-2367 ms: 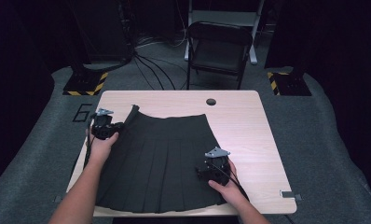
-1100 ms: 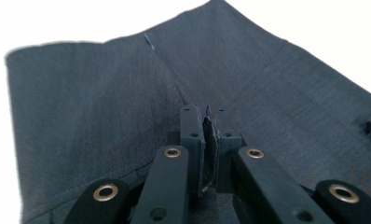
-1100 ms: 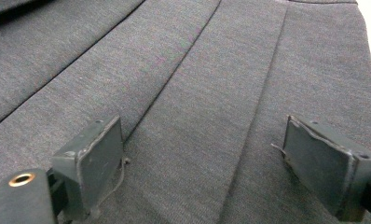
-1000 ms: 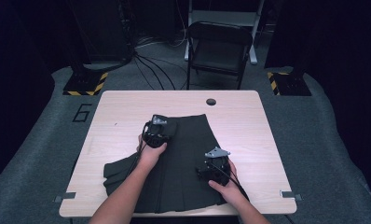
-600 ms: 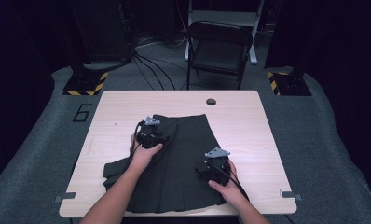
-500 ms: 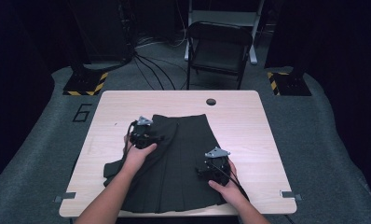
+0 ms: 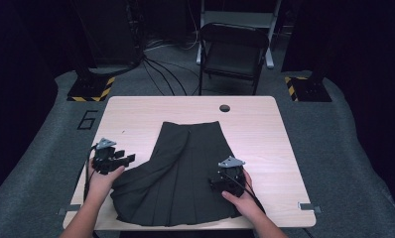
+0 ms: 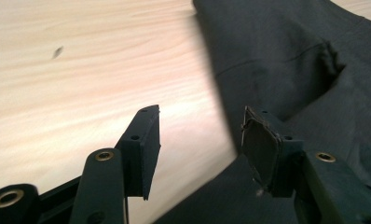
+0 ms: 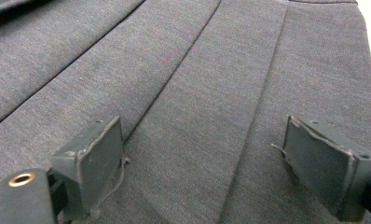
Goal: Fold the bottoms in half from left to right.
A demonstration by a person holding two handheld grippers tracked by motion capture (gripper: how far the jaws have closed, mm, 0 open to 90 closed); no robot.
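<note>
Jaws of the left gripper (image 7: 127, 159) have just been opening and now stand apart with nothing between them; in the left gripper view they frame bare table (image 8: 81, 60) with the skirt's (image 7: 185, 173) edge just beside the right-hand jaw. A second ago this gripper sat over the middle of the skirt with the left flap carried in; now it has drawn back to the table's left side, clear of the cloth. The flap it let go lies folded over the skirt's middle, a diagonal edge running from near the waistband down to the left hem. The right gripper (image 7: 216, 182) has not shifted: it rests on the skirt's lower right part, jaws spread wide, the pleats flat between them and nothing pinched. By my judgement the first fold is laid, and the right side awaits the same.
</note>
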